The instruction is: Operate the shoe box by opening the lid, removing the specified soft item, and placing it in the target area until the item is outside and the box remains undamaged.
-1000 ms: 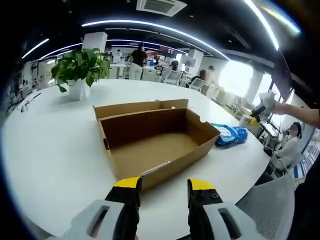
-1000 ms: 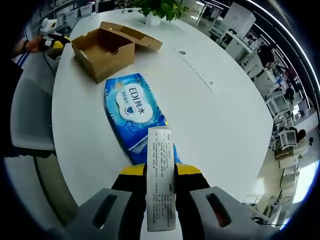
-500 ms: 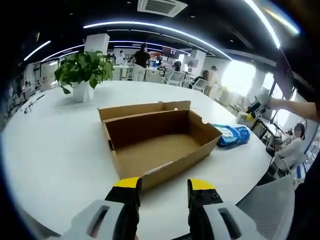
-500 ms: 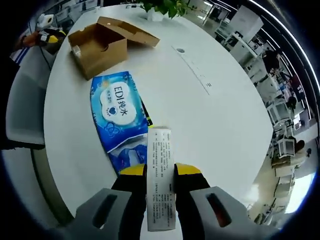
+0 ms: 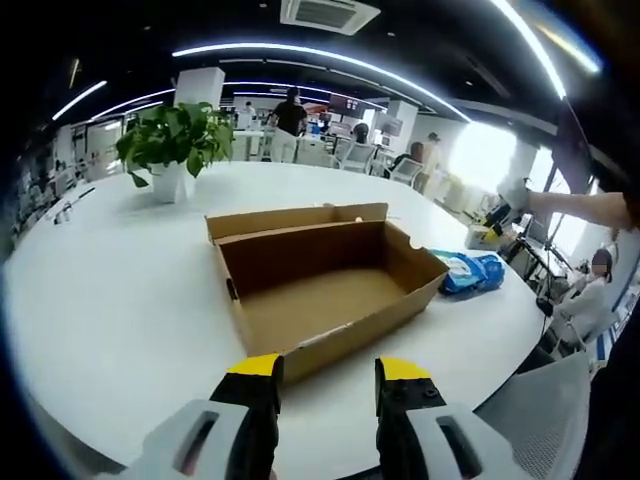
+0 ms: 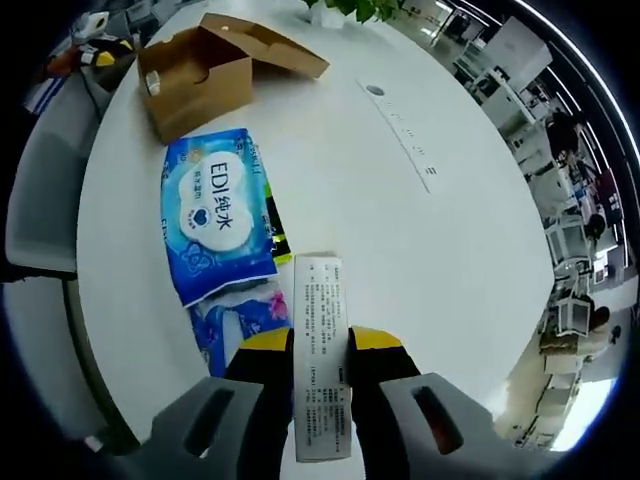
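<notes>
Sliding toward 10 o'clock in the right gripper view, the blue wipes pack (image 6: 218, 215) now lies on the white counter (image 6: 400, 230), apart from the right tool (image 6: 320, 345), whose jaws pinch a white printed label (image 6: 320, 375). The left tool (image 5: 328, 368) hangs parted and empty before the open shoe box (image 5: 320, 290).

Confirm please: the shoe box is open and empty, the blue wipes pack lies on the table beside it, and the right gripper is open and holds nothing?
Not quite. The right gripper is shut on a printed white label, as the right gripper view shows. The rest stands.
</notes>
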`<state>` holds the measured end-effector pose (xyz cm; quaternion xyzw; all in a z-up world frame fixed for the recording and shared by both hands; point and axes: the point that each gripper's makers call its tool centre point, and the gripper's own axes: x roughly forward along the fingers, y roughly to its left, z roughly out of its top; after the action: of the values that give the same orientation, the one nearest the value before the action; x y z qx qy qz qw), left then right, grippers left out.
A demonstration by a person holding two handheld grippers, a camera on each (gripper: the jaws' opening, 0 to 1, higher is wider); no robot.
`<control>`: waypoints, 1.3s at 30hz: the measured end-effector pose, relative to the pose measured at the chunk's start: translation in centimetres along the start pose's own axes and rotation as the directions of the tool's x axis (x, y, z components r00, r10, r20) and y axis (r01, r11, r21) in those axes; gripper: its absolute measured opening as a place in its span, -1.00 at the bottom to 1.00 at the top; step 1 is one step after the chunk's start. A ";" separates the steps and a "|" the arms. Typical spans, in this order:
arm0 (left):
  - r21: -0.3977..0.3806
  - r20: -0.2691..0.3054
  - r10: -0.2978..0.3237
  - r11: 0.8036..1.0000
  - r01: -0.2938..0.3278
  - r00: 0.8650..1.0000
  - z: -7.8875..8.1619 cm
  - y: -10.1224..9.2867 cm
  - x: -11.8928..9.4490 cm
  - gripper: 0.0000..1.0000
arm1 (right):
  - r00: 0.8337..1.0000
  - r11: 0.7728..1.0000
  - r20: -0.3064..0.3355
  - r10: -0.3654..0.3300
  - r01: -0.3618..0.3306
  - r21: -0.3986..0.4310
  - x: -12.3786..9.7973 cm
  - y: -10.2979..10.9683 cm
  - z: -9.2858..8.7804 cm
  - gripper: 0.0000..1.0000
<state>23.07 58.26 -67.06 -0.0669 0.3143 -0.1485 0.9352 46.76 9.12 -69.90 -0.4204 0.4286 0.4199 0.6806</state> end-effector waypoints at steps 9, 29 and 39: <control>-0.001 -0.012 0.008 1.000 -0.008 1.000 -0.2 0.1 0.1 -0.26 | 0.998 0.995 -0.066 0.023 -0.030 -0.094 2.4 0.1 -1.0 -0.63; 0.009 -0.039 0.014 1.000 -0.014 0.999 -0.6 0.4 0.2 -0.26 | 0.991 0.973 -0.123 0.061 -0.087 -0.214 4.9 0.9 -1.2 -0.63; 0.007 -0.044 0.015 1.000 -0.015 0.999 -0.7 0.6 0.3 -0.26 | 0.986 0.969 -0.153 0.059 -0.094 -0.229 5.3 0.9 -1.8 -0.65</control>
<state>23.03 58.75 -67.89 -0.0581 0.3347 -0.1440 0.9294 46.97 8.87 -75.55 -0.5105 0.4403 0.4621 0.5762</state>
